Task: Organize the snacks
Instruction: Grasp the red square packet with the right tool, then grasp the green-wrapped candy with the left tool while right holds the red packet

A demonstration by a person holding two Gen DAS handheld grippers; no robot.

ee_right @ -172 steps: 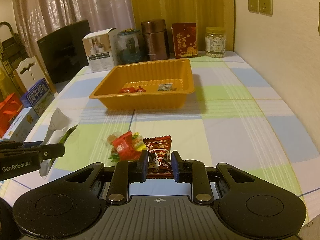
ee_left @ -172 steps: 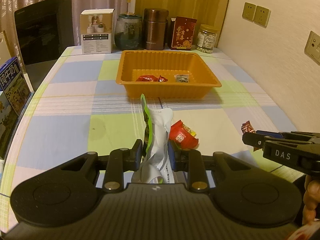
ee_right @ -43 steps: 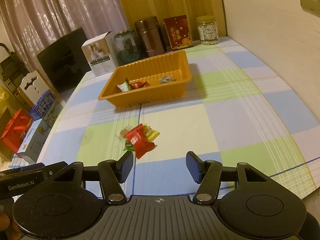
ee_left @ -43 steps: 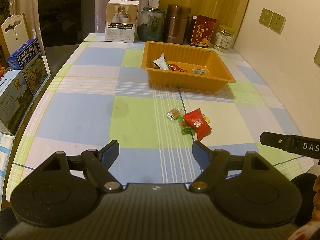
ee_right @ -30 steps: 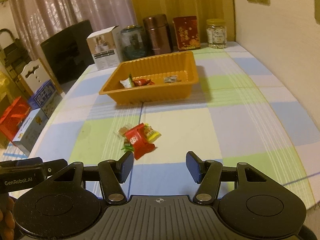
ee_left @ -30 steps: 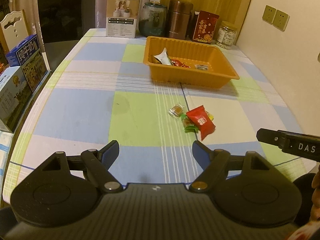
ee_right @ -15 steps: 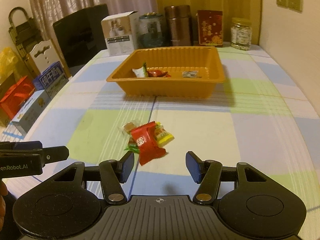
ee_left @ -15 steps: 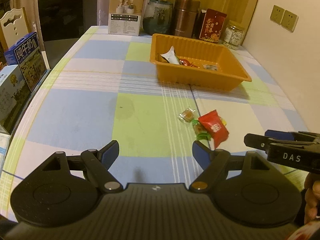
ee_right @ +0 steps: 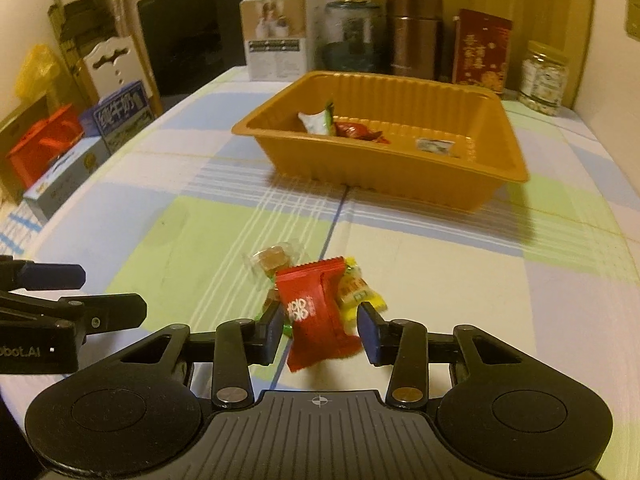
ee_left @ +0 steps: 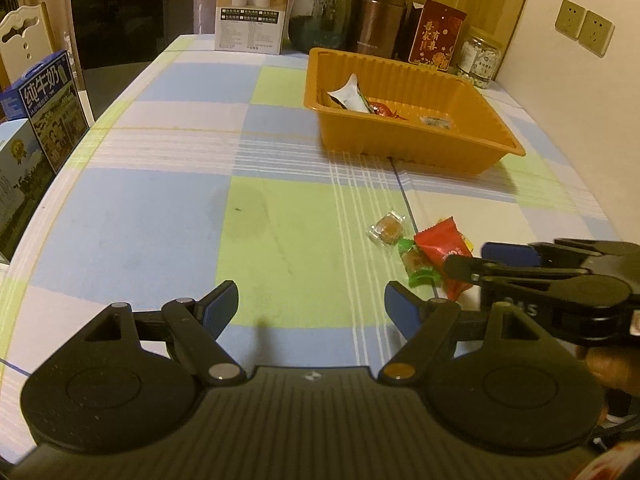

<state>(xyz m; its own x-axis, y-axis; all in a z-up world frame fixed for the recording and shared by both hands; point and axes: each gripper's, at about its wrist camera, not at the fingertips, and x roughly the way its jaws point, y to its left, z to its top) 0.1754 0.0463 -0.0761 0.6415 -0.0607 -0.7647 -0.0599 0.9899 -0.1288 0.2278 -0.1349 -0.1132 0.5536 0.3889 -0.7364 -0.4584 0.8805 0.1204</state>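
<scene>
An orange tray (ee_left: 496,142) (ee_right: 500,172) holds a white-green packet (ee_left: 350,94) (ee_right: 316,120), a red candy (ee_right: 354,130) and a small grey packet (ee_right: 434,146). A red snack packet (ee_right: 316,312) (ee_left: 438,246) lies on the checked tablecloth with a clear-wrapped brown candy (ee_left: 386,228) (ee_right: 272,260), a green candy (ee_left: 418,268) and a yellow candy (ee_right: 358,290). My right gripper (ee_right: 323,330) (ee_left: 472,260) is open, its fingers on either side of the red packet. My left gripper (ee_left: 310,306) is open and empty, to the left of the pile.
A white box (ee_left: 254,6), a dark jar (ee_left: 322,10), a brown canister (ee_left: 380,16), a red packet (ee_left: 434,36) and a clear jar (ee_left: 480,58) stand along the table's back. Milk cartons (ee_left: 44,104) and a chair (ee_right: 116,64) stand off the left edge. The wall is on the right.
My right gripper has moved forward and down so its fingers straddle the red packet, and they have narrowed a little. My left gripper has drifted slightly forward, still open.
</scene>
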